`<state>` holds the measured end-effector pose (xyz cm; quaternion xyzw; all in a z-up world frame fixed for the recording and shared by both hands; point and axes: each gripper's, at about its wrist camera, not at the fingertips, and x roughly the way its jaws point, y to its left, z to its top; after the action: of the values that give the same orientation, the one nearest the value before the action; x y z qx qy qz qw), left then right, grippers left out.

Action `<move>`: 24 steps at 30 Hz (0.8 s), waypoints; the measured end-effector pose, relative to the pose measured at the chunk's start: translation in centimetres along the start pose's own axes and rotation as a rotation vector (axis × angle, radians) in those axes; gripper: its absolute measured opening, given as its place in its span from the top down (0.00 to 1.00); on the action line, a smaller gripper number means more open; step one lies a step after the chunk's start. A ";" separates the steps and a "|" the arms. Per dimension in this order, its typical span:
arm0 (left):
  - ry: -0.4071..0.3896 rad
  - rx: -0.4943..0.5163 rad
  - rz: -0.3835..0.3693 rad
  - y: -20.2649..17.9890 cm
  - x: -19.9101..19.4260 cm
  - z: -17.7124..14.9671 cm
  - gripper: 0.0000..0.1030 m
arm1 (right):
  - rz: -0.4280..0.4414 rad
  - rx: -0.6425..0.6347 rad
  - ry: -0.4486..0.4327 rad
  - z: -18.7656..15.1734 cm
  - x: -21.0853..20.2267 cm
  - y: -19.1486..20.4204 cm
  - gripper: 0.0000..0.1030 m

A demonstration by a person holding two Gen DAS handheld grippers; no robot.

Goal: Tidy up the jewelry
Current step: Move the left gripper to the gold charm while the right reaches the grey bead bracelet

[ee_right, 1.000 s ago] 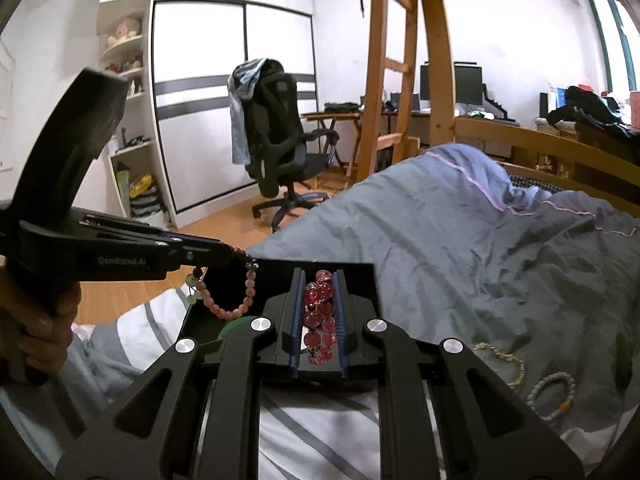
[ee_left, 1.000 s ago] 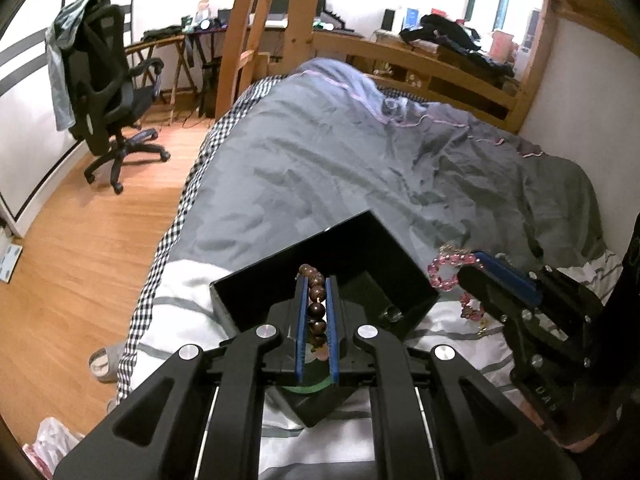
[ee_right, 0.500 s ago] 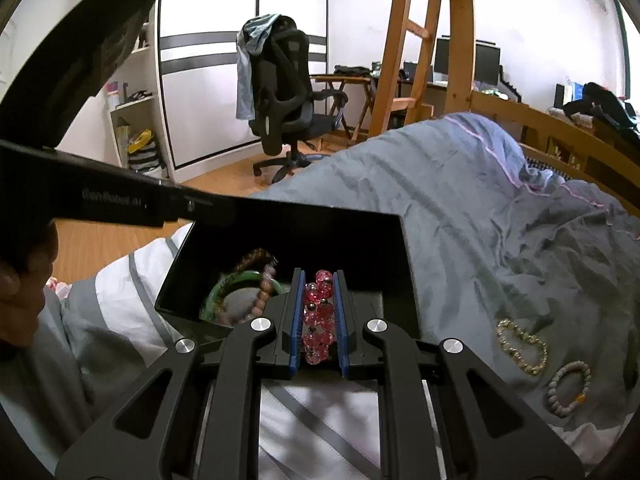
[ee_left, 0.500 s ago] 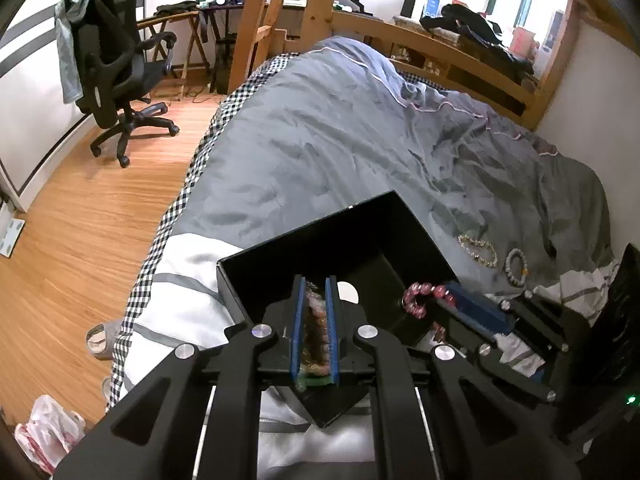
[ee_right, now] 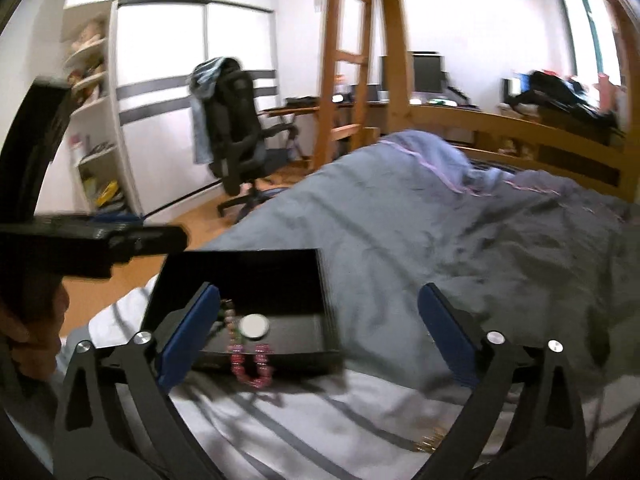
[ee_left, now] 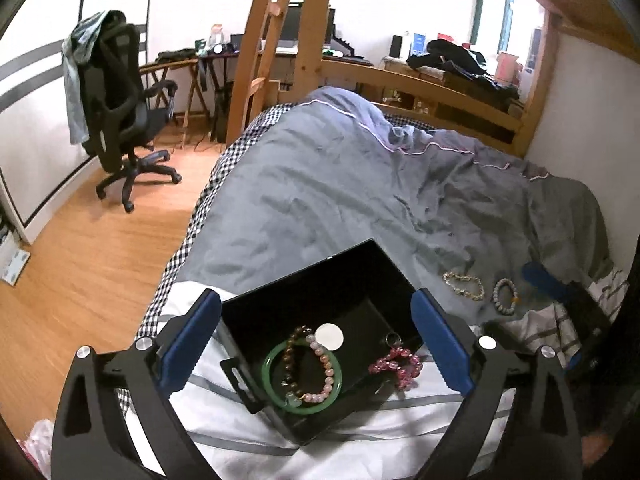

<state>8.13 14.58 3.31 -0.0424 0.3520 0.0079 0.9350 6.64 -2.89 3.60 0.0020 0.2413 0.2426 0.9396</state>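
Opening, both jaws empty; 2 bracelets [ee_left: 464, 285] lie on the bed right of the box [ee_left: 320, 312], nearer the right gripper [ee_right: 320, 332] than the left gripper [ee_left: 316, 336]

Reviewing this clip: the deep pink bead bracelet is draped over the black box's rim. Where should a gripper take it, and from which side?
Probably grip the pink bracelet at the loop hanging outside the box, coming from above on the bedding side, since that bead loop seems clear of the wall.
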 end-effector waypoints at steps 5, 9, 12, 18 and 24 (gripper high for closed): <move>0.012 0.037 0.001 -1.8 0.2 -0.2 0.07 | -0.080 0.070 0.005 0.2 -2.6 -3.6 0.04; 0.075 0.079 -0.014 -3.4 1.1 -0.9 0.07 | -0.140 0.115 0.012 -0.3 -5.0 -6.3 0.04; 0.113 0.122 -0.037 -5.0 1.5 -1.7 0.07 | -0.184 0.144 0.027 -0.8 -6.6 -8.3 0.04; 0.149 0.156 -0.146 -9.5 1.5 -3.4 0.07 | -0.249 0.190 0.055 -1.7 -9.2 -11.3 0.04; 0.205 0.205 -0.210 -13.9 2.7 -6.1 0.07 | -0.259 0.196 0.056 -2.3 -10.4 -12.8 0.04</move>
<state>6.73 0.13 -2.03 0.0159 0.4379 -0.1301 0.8894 3.51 -19.19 4.75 0.0559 0.2881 0.0949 0.9513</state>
